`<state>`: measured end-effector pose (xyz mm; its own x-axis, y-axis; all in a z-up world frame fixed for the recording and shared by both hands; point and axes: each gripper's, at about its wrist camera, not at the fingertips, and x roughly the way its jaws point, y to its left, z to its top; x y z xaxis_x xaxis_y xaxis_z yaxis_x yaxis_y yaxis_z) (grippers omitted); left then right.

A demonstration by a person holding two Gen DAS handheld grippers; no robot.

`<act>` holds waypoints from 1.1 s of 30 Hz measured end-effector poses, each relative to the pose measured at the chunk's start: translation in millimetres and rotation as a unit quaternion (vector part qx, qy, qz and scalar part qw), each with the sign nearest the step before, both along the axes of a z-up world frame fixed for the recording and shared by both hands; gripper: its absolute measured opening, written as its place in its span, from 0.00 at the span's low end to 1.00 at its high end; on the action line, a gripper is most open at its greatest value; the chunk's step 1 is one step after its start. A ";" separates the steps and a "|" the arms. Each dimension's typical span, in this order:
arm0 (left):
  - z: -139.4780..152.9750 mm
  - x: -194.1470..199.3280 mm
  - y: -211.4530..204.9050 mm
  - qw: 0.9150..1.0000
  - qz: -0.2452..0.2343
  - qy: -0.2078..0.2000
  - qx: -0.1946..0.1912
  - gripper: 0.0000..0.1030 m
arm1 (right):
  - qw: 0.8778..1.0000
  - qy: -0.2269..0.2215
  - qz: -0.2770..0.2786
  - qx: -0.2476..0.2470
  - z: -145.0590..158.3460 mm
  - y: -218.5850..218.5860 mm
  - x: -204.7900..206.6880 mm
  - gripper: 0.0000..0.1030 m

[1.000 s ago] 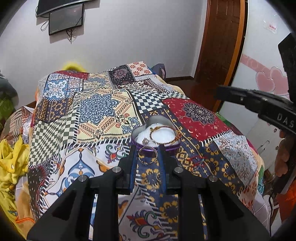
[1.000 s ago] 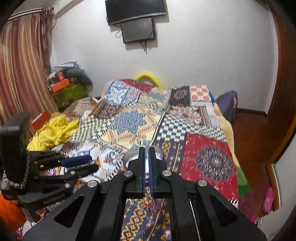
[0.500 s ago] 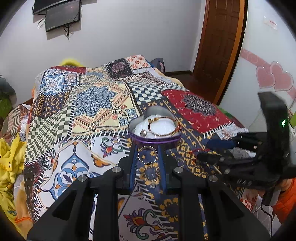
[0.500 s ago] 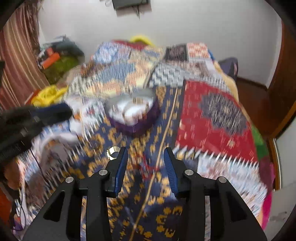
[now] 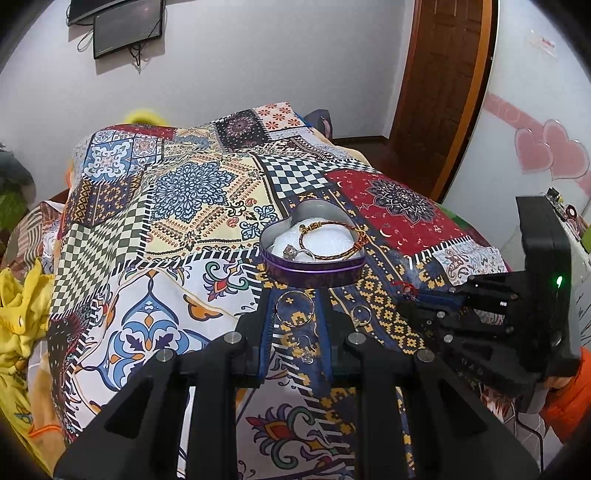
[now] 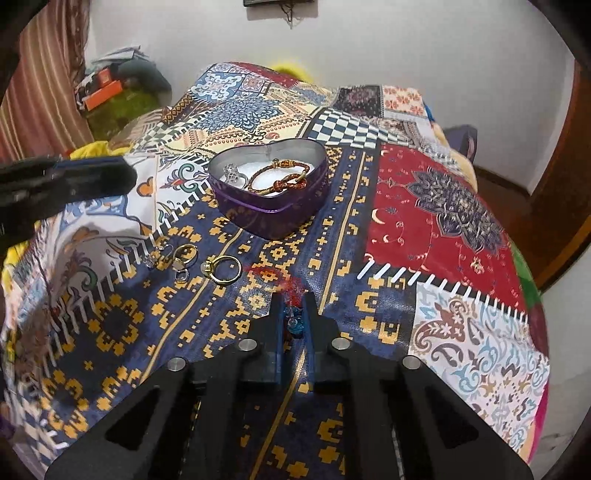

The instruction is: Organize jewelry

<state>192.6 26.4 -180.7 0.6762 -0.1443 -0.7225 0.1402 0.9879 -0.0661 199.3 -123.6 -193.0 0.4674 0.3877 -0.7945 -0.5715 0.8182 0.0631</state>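
Right wrist view is showing the right gripper (image 6: pixel 292 301) pointing down at a patchwork quilt (image 6: pixel 443 206), its jaws closing on a red thread piece (image 6: pixel 293 319) with a blue bead, which the pads are pinching at quilt level. Only this view is showing the loose pieces lying left of that grip: a gold ring (image 6: pixel 223 269) and, just beside it, small silver earrings (image 6: pixel 181 258), all near the point of a purple heart tin (image 6: pixel 269 218). A striped curtain (image 6: pixel 40 85) is hanging at far left.

Left wrist view alone is showing the left gripper (image 5: pixel 294 301) clenching a thin hoop (image 5: pixel 294 308) between its pads, just in front of the tin. An orange sleeve (image 5: pixel 569 398) is showing behind the other tool at right. This side is also taking in a wooden door (image 5: pixel 439 92), pink heart stickers (image 5: pixel 550 155) and a dark screen (image 5: pixel 127 31) on the white wall. Yellow cloth (image 5: pixel 22 306) is lying off the bed's left edge.

The quilt is covering the whole bed in blue, red, cream and checked panels. The open tin is sitting on a navy band with gold motifs, holding a braided bracelet (image 6: pixel 280 177) and a silver ring (image 6: pixel 232 173) on white padding.
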 end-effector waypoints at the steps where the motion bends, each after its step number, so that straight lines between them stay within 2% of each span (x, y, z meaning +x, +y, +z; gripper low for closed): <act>1: 0.3 -0.2 -0.4 1.000 -0.001 -0.001 0.000 0.20 | 1.000 0.004 -0.001 0.006 1.2 0.3 1.7 0.08; 18: 12.9 29.2 -2.9 1.000 -0.001 -0.019 -0.006 0.20 | 0.994 -0.052 -0.009 0.095 71.9 8.4 29.9 0.08; 25: 9.3 52.3 -1.9 1.000 0.001 -0.014 -0.013 0.20 | 0.992 -0.056 -0.004 0.114 78.3 18.7 45.8 0.08; 33: -2.1 78.2 2.6 1.000 0.004 0.003 -0.013 0.20 | 0.992 -0.022 -0.003 0.121 60.8 22.9 67.4 0.08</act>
